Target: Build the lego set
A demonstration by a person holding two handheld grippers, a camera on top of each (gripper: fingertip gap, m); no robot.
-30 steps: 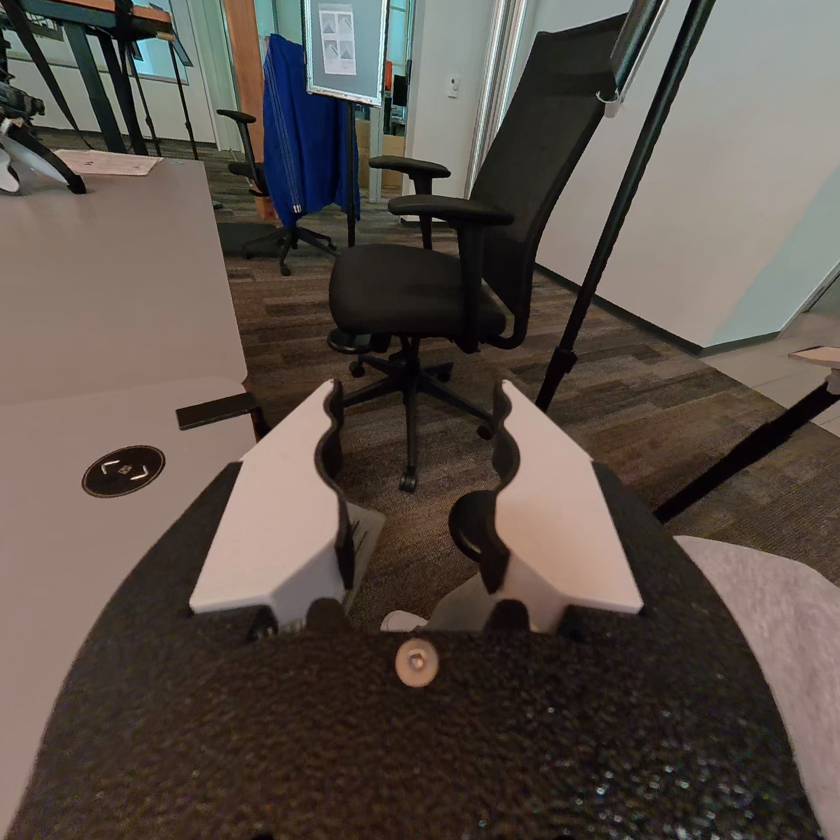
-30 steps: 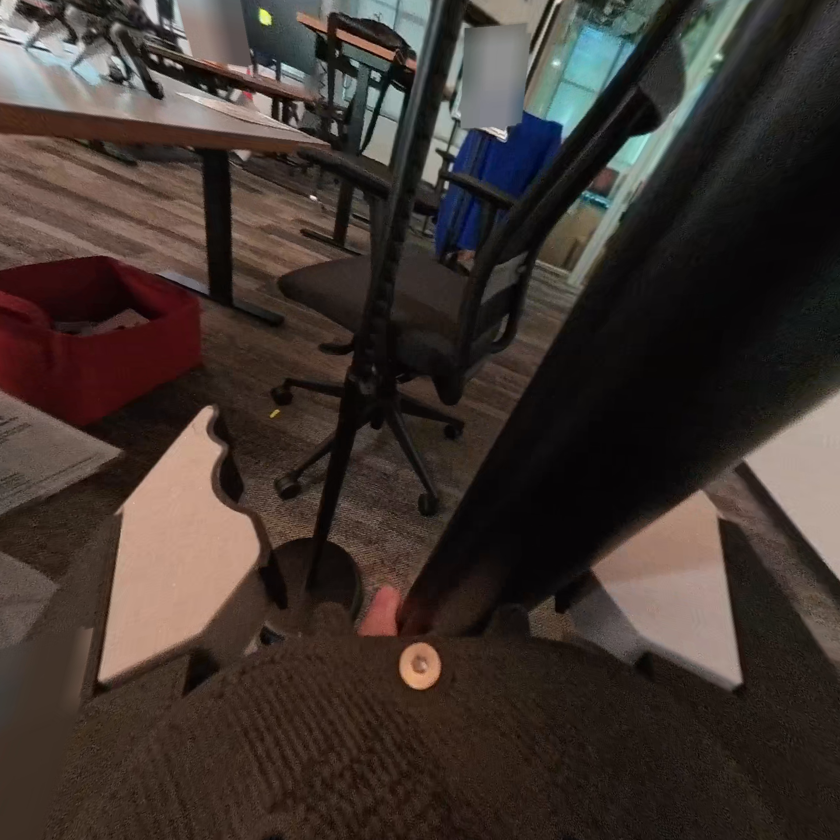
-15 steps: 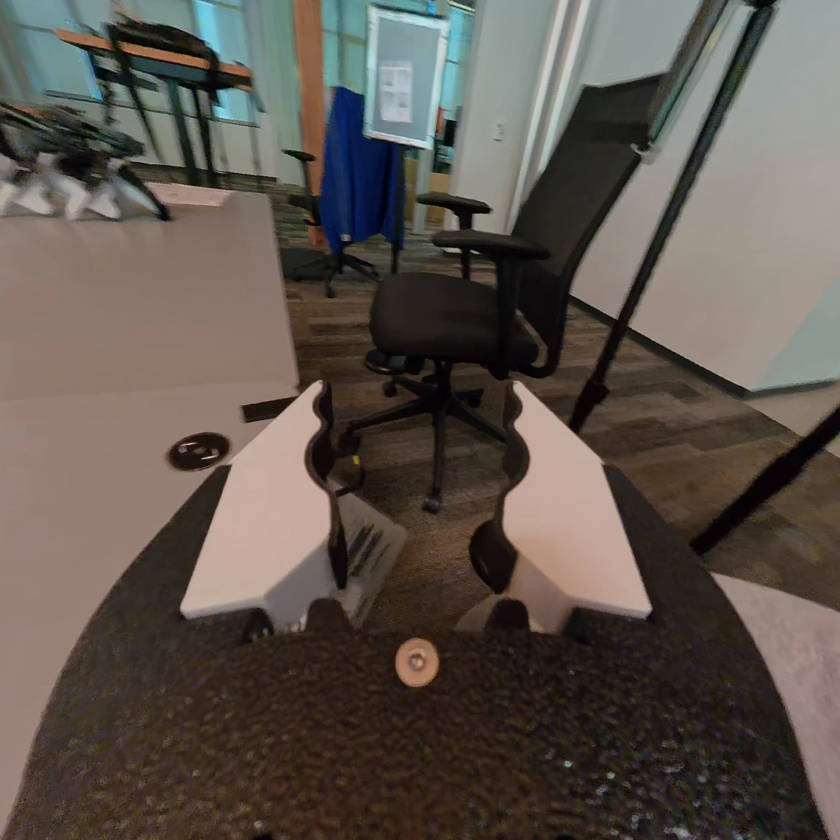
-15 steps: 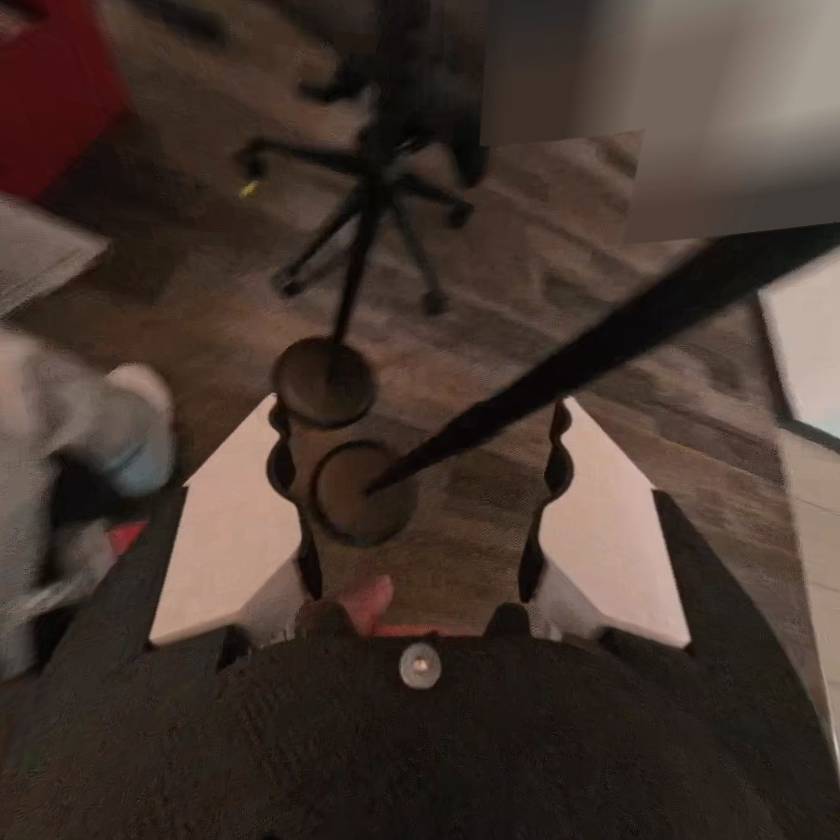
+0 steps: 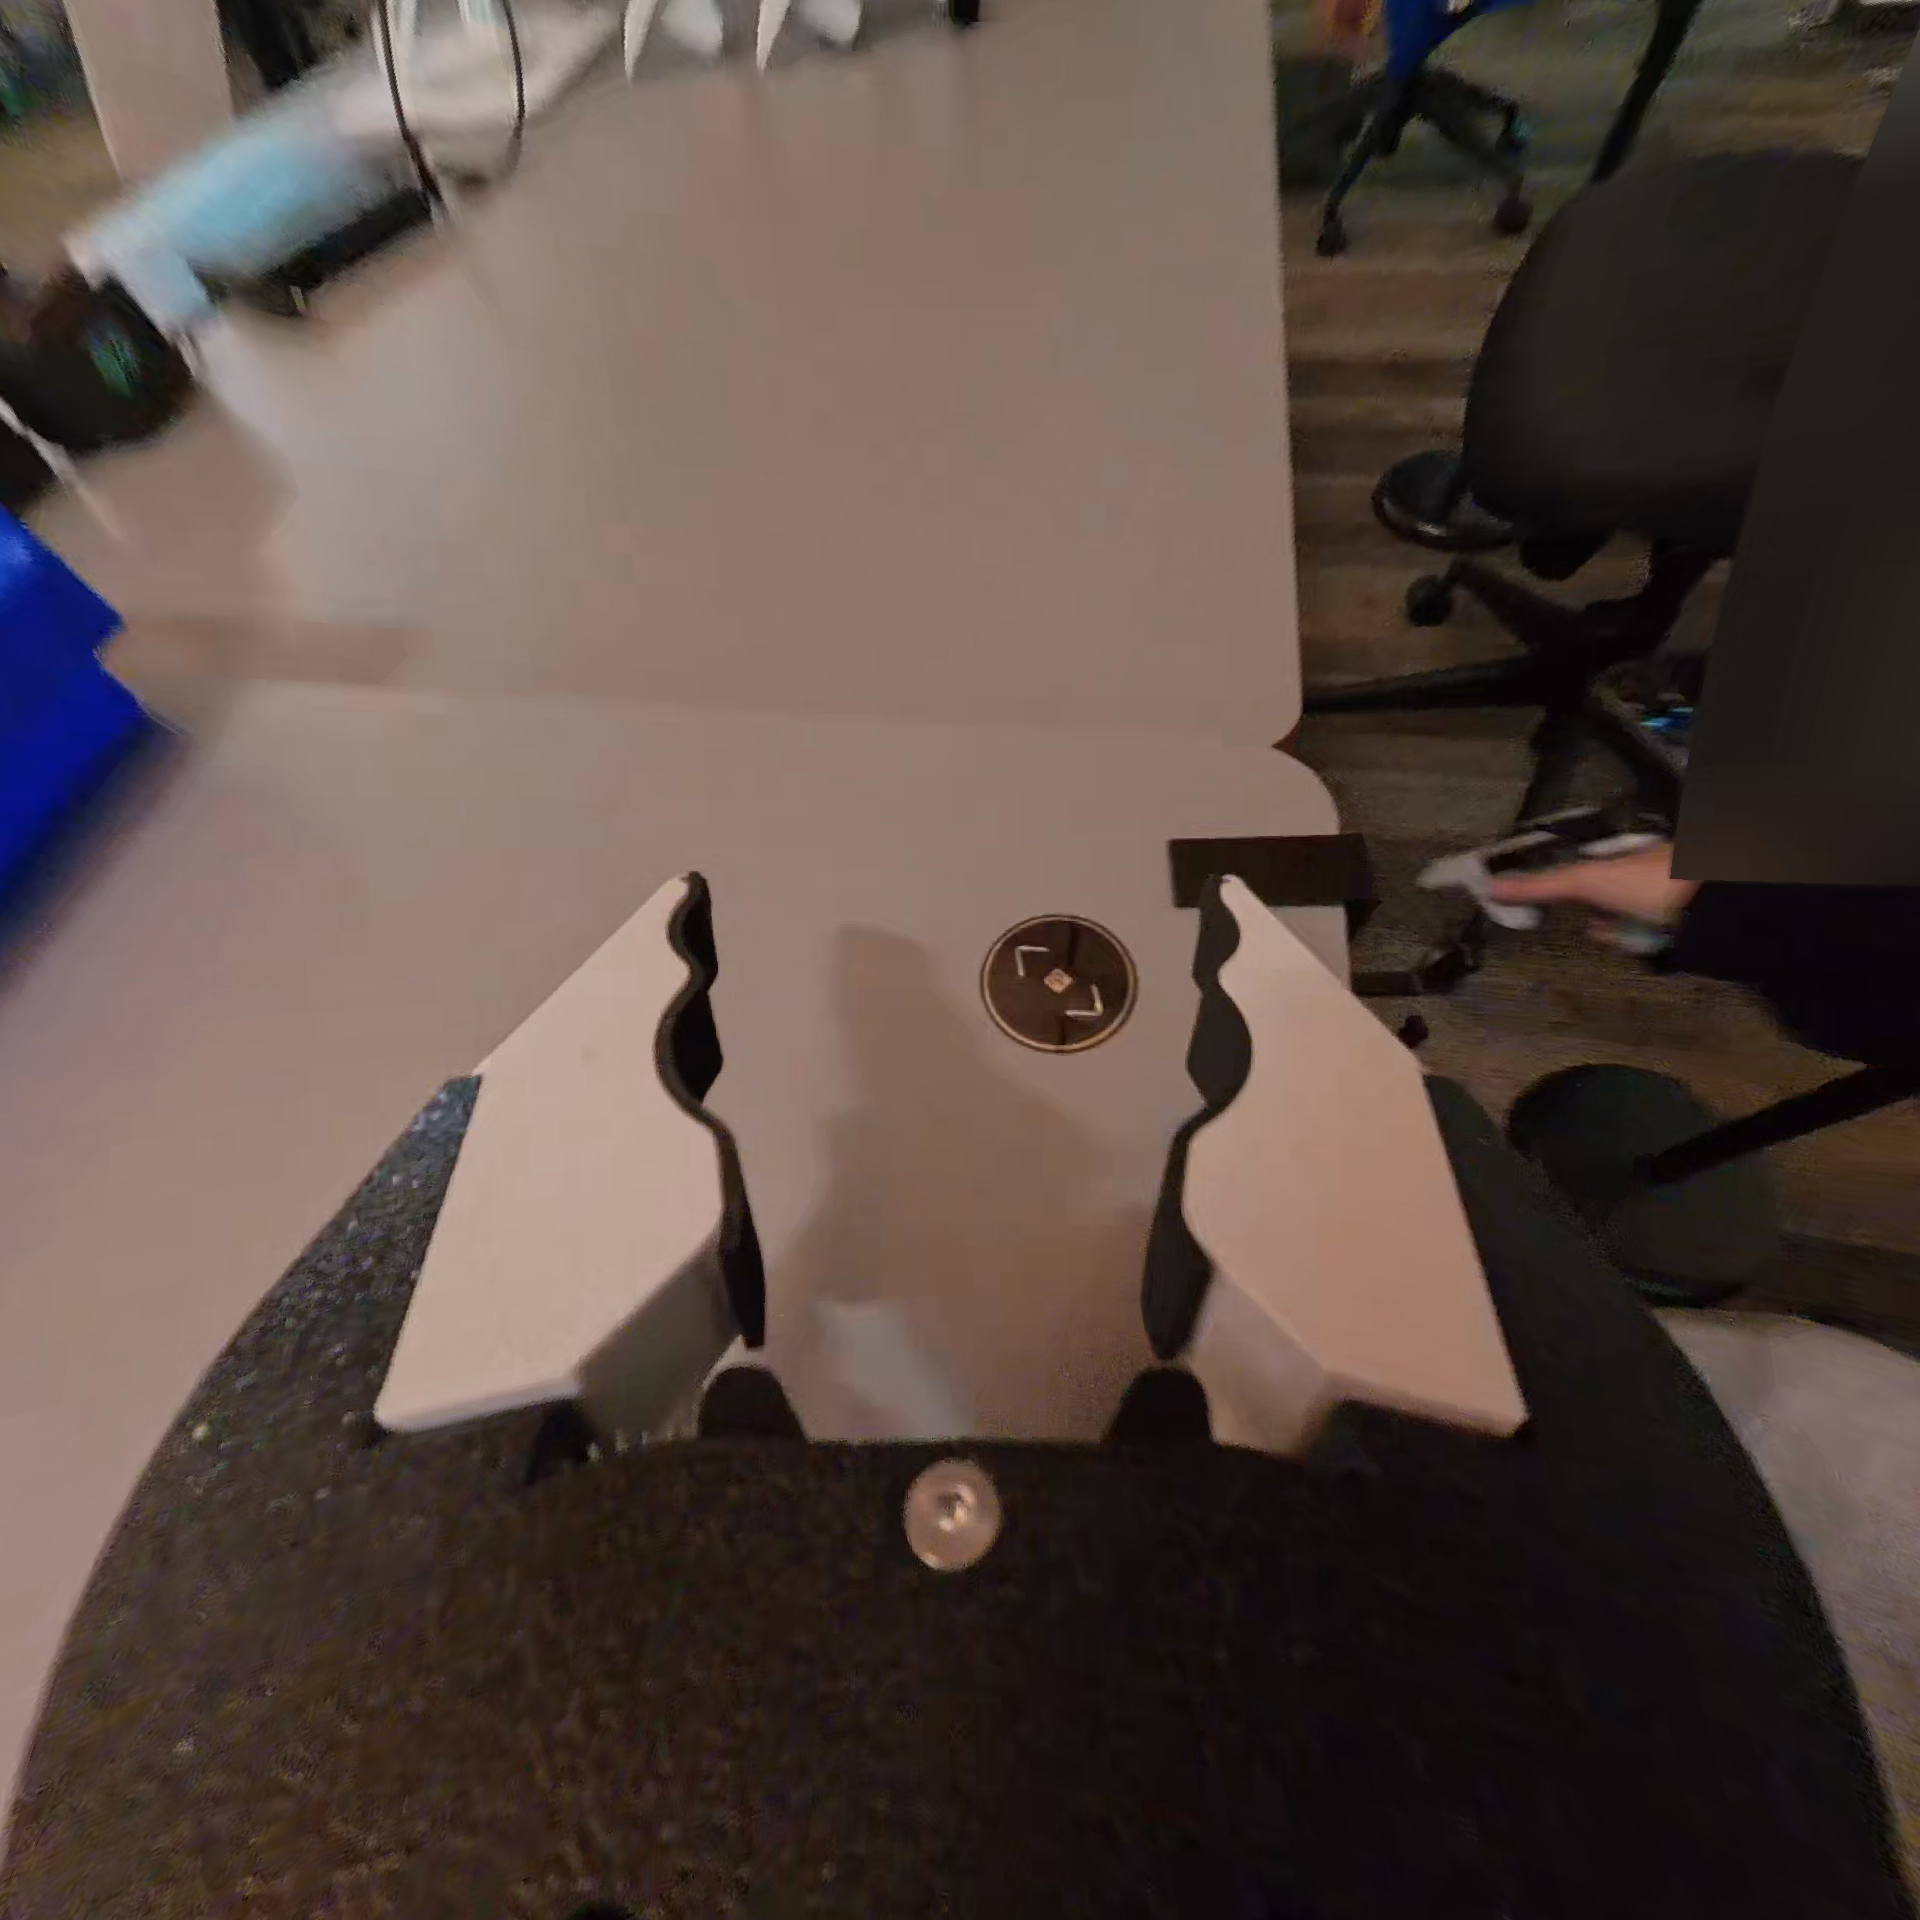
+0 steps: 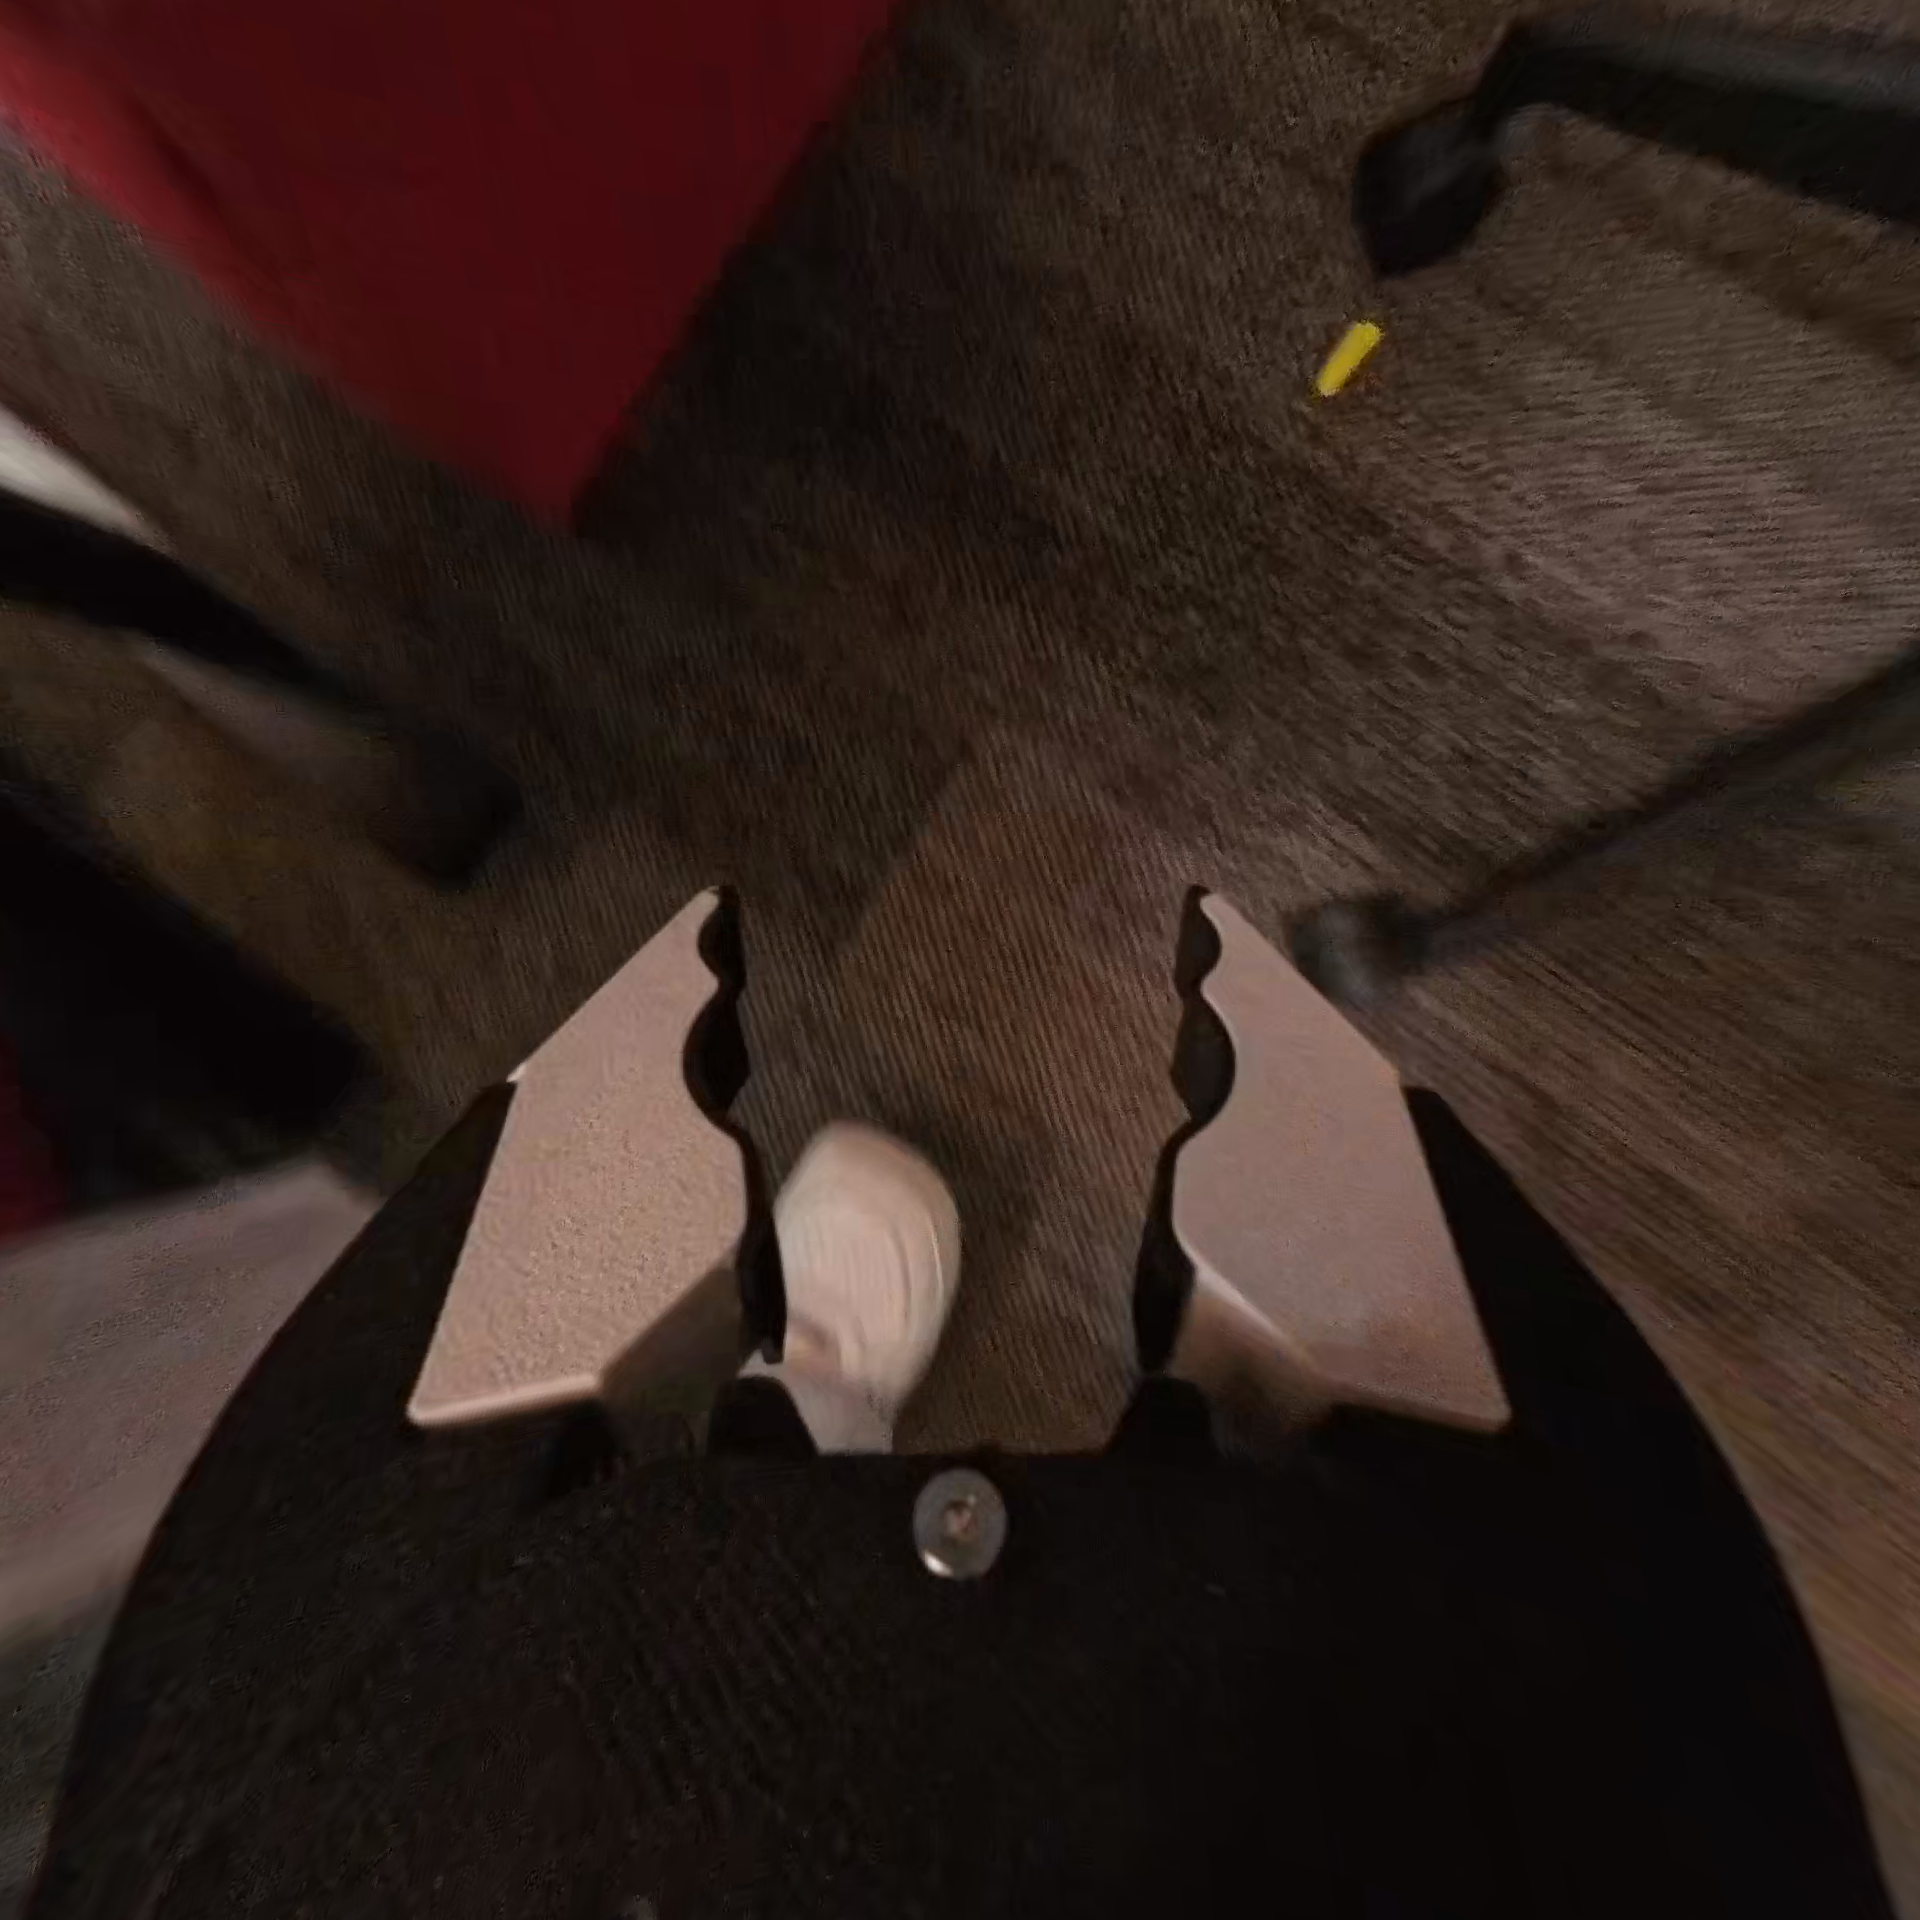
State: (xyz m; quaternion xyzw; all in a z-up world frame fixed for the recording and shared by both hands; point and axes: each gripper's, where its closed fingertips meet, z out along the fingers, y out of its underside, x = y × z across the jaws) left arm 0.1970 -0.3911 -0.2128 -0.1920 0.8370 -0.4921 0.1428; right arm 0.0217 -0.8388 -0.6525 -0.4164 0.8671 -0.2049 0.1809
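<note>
The left gripper (image 5: 951, 904) was held with jaws spread and empty over the bare grey bench (image 5: 727, 520) (a black round disc (image 5: 1058, 983) lay between them), while the right gripper (image 6: 956, 914), likewise spread and empty, was pointed at the carpet (image 6: 1039, 623).

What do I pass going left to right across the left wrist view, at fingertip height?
Blue object → grey table → round black inset → black bracket → a hand over the carpet.
</note>
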